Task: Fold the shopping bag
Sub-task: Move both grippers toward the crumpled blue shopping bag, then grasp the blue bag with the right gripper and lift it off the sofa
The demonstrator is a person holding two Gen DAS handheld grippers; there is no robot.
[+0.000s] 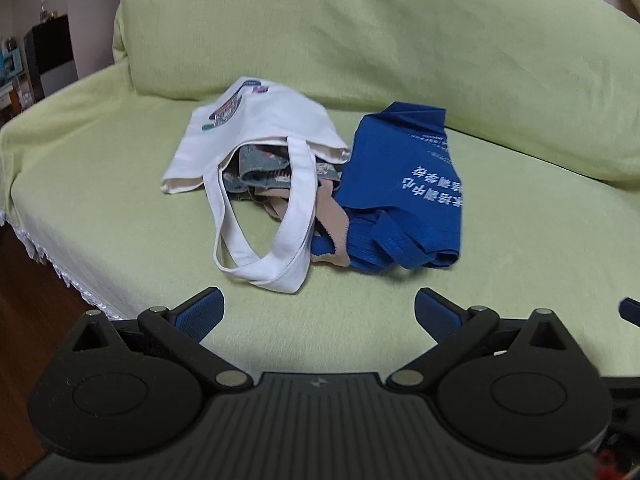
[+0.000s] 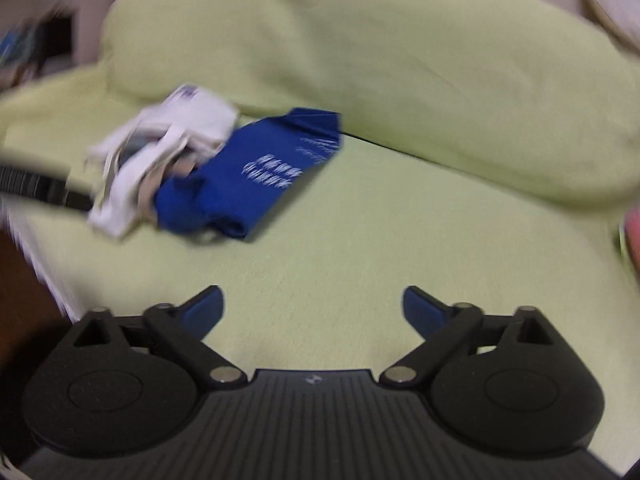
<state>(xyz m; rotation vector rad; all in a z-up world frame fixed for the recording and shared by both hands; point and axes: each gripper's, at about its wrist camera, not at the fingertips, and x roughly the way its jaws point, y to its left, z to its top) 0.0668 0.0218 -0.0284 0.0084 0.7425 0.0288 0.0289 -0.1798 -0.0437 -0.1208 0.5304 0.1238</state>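
Ahead, bags (image 1: 280,168) mid-sofa (image 1: 120,220)

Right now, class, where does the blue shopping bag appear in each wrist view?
Left wrist view: blue shopping bag lies right of centre, on the green sofa cover.
Right wrist view: blue shopping bag lies left of centre, blurred.
Shared landmark: the white tote bag, touching its left side.

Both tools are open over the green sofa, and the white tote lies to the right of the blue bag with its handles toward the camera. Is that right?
Not quite. The white tote lies to the left of the blue bag, as the left wrist view shows. The rest holds: left tool and right tool are open over the green sofa, handles toward the camera.
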